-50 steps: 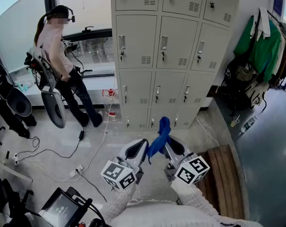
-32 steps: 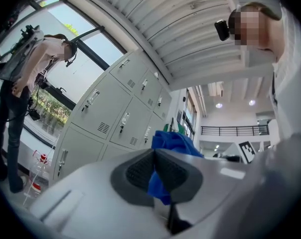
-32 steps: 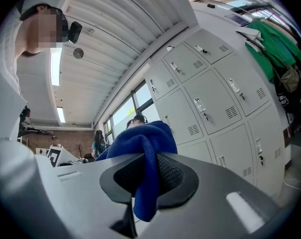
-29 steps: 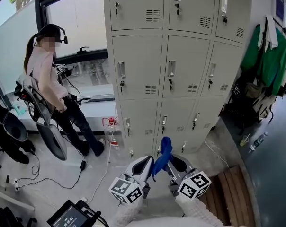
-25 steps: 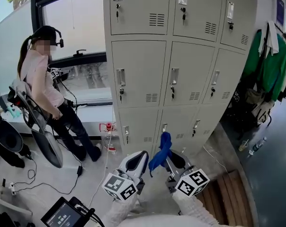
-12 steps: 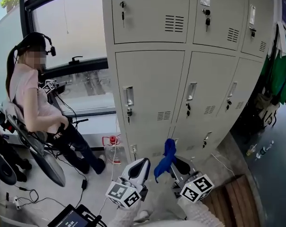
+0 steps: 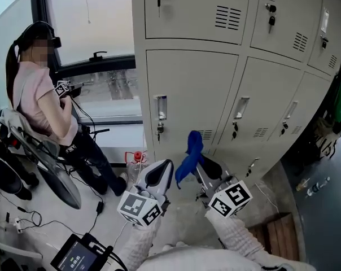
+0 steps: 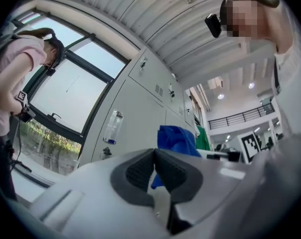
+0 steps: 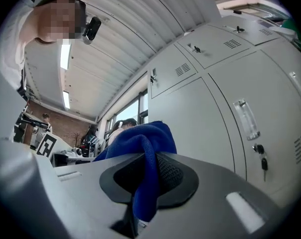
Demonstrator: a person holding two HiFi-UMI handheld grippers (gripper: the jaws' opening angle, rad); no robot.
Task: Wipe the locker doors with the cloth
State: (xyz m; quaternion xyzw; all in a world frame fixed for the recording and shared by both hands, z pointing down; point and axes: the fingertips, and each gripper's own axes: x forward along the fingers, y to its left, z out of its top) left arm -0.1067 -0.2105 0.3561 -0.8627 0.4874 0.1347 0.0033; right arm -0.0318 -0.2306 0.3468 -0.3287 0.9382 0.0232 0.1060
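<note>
The grey lockers (image 7: 187, 89) fill the upper middle of the head view, doors shut, each with a handle and key. My right gripper (image 7: 207, 164) is shut on a blue cloth (image 7: 188, 154), which stands up out of the jaws in front of the left-column door (image 9: 200, 128). In the right gripper view the blue cloth (image 9: 140, 156) hangs pinched between the dark pads. My left gripper (image 7: 162, 171) is just left of it, jaws shut with nothing between them; the blue cloth (image 8: 176, 138) shows beyond its tips (image 8: 154, 167).
A person (image 7: 43, 106) in a pink top stands at the left by the window (image 7: 91, 27), with chairs (image 7: 52, 174) and cables (image 7: 23, 224) on the floor. A tablet (image 7: 77, 256) lies bottom left. Wooden slats (image 7: 278, 236) lie bottom right.
The view has closed in on the lockers; they loom larger and higher. Both grippers have risen slightly with the cloth still held in the right one.
</note>
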